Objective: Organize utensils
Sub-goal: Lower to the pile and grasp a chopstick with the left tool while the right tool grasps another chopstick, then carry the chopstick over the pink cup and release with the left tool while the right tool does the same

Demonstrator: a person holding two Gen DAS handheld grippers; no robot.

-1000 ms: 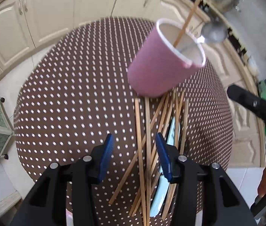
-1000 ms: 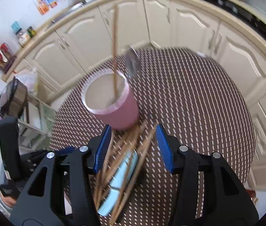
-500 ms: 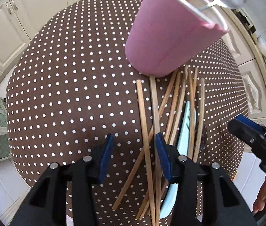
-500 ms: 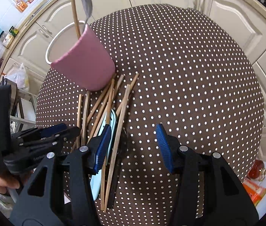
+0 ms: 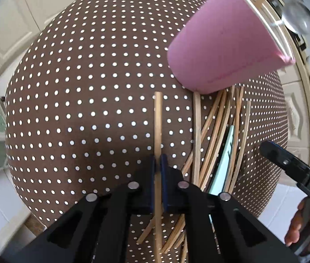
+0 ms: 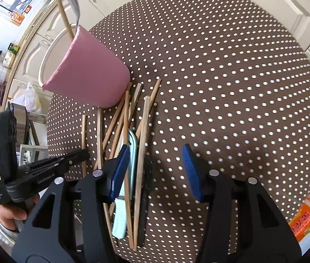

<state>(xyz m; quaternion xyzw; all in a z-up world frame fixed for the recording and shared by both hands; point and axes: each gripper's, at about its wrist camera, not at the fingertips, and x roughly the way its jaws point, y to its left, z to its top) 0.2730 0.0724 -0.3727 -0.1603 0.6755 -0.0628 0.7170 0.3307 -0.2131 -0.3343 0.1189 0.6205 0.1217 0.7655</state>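
A pink cup (image 5: 225,43) stands on the brown dotted table (image 5: 78,87), holding a chopstick and a metal spoon (image 5: 297,17). My left gripper (image 5: 159,164) is shut on one wooden chopstick (image 5: 157,127) that points forward, left of the pile. Several loose wooden chopsticks (image 5: 216,131) and a pale green utensil (image 5: 223,162) lie below the cup. In the right wrist view the cup (image 6: 89,74) is upper left and the pile (image 6: 130,135) lies under my open right gripper (image 6: 155,166), whose left finger is over the pale green utensil (image 6: 122,214).
Cream kitchen cabinets (image 6: 275,11) ring the round table. A counter with jars (image 6: 6,54) is at far left. An orange packet (image 6: 308,219) lies on the floor at lower right. The table edge is close behind both grippers.
My left gripper has closed on one chopstick, which now sits apart from the pile. My right gripper has dropped lower over the pile and stayed open.
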